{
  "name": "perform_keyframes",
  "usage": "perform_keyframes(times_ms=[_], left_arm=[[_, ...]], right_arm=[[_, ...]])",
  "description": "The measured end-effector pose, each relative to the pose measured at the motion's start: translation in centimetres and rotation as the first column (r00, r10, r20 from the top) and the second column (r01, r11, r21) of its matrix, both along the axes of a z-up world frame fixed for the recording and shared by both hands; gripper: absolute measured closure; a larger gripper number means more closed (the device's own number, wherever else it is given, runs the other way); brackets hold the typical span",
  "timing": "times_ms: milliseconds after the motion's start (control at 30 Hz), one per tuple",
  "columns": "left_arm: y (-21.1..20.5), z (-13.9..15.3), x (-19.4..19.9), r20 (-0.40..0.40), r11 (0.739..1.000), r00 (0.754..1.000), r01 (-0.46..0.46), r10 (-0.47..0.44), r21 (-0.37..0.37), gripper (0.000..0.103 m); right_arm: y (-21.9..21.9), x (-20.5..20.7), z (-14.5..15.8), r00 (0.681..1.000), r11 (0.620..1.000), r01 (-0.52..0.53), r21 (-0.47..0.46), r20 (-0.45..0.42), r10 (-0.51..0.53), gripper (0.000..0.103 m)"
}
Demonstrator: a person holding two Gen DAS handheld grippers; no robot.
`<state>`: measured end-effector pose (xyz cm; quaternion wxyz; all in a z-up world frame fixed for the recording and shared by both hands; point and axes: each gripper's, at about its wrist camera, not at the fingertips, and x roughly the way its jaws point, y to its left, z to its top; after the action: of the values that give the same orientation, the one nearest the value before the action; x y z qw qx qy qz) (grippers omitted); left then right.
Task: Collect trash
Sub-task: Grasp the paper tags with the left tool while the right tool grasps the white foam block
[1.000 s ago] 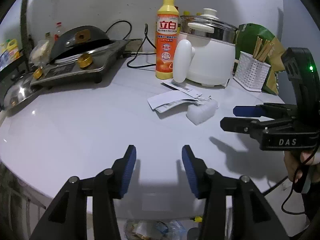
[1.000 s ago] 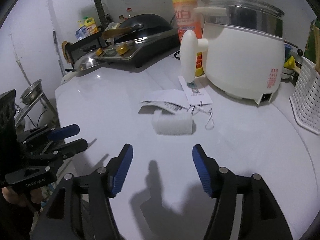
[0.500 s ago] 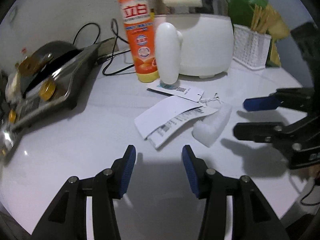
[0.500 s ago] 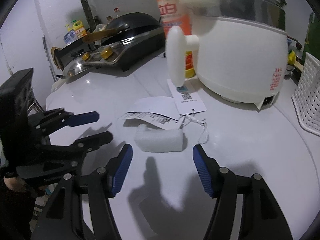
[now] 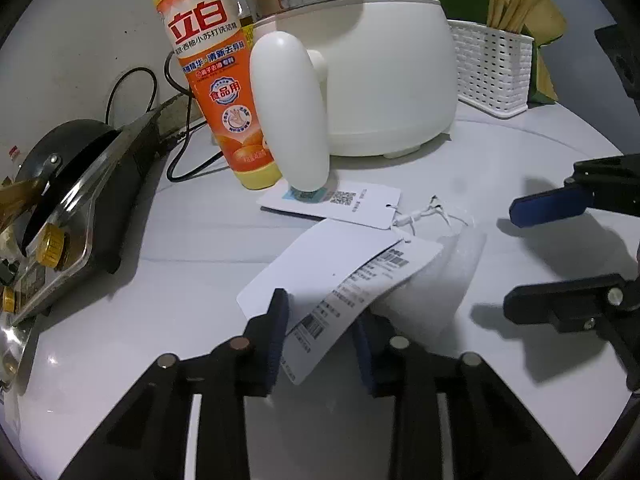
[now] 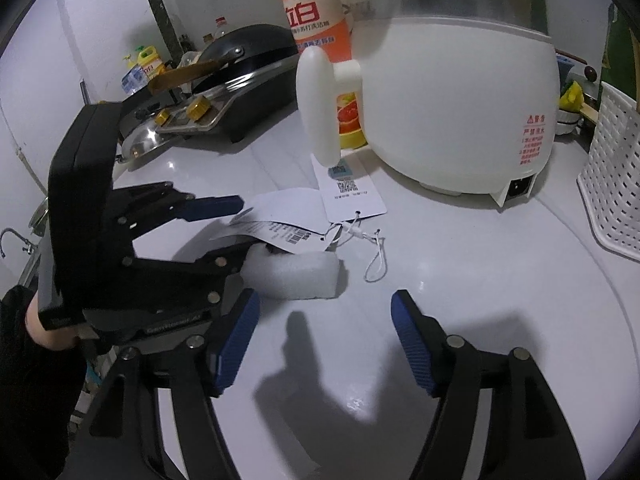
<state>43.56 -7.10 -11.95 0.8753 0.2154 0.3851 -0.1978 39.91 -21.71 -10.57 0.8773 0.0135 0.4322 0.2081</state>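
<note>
While left gripper (image 5: 320,336) jaws close, barcode tag (image 5: 360,284) lies between, ungripped.

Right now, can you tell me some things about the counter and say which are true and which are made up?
1. The white barcode paper tag lies between the left gripper's closing jaws. True.
2. The white foam block sits inside the white plastic basket. False: it lies on the white countertop.
3. The orange dish soap bottle stands upright. True.
4. The right gripper holds the string. False: nothing is between its opening jaws.
</note>
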Motion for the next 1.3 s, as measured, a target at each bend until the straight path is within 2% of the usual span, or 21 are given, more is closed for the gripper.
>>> perform_keyframes(times_ms=[33, 133, 267, 433, 500, 700, 933, 967, 1000, 1300], left_arm=[[0.0, 0.1, 0.0, 0.005, 1.000, 1.000, 0.005, -0.005, -0.005, 0.084], [0.5, 0.7, 0.0, 0.013, 0.999, 1.000, 0.010, -0.010, -0.035, 0.095], [1.8, 1.9, -0.1, 0.032, 0.995, 0.999, -0.023, 0.026, -0.094, 0.101], [3.5, 2.7, -1.1, 0.042, 0.991, 0.998, -0.041, 0.046, -0.128, 0.103], [4.3, 3.1, -1.7, 0.047, 0.989, 0.997, -0.050, 0.058, -0.142, 0.103], [7.1, 4.5, -3.0, 0.068, 0.975, 0.992, -0.092, 0.108, -0.201, 0.103], [8.8, 5.7, -4.6, 0.084, 0.967, 0.989, -0.101, 0.124, -0.233, 0.103], [9.0, 5.8, -4.9, 0.088, 0.966, 0.988, -0.104, 0.128, -0.236, 0.103], [9.2, 5.9, -5.2, 0.091, 0.966, 0.987, -0.107, 0.132, -0.237, 0.103], [10.6, 7.4, -8.3, 0.119, 0.957, 0.977, -0.143, 0.177, -0.250, 0.103]], right_arm=[[0.0, 0.0, 0.0, 1.000, 1.000, 0.000, -0.002, 0.000, 0.000, 0.036], [0.3, 0.2, 0.0, 1.000, 1.000, -0.002, -0.008, 0.001, 0.002, 0.036], [1.0, 0.4, -0.1, 1.000, 1.000, -0.006, -0.015, 0.000, 0.006, 0.036], [2.5, 0.6, -0.5, 1.000, 0.999, -0.011, -0.041, -0.004, 0.010, 0.036], [3.1, 0.8, -0.6, 1.000, 0.999, -0.007, -0.050, -0.001, 0.007, 0.030], [5.0, 1.8, -0.8, 1.000, 0.996, 0.007, -0.089, -0.003, -0.007, 0.029], [5.6, 2.3, -1.5, 0.999, 0.993, 0.043, -0.107, -0.010, -0.045, 0.029], [5.7, 2.4, -1.5, 0.999, 0.994, 0.040, -0.105, -0.008, -0.041, 0.033], [5.8, 2.3, -1.5, 0.999, 0.993, 0.037, -0.109, -0.005, -0.038, 0.047], [5.7, -0.5, -0.6, 1.000, 0.995, 0.001, -0.100, 0.022, 0.001, 0.048]])
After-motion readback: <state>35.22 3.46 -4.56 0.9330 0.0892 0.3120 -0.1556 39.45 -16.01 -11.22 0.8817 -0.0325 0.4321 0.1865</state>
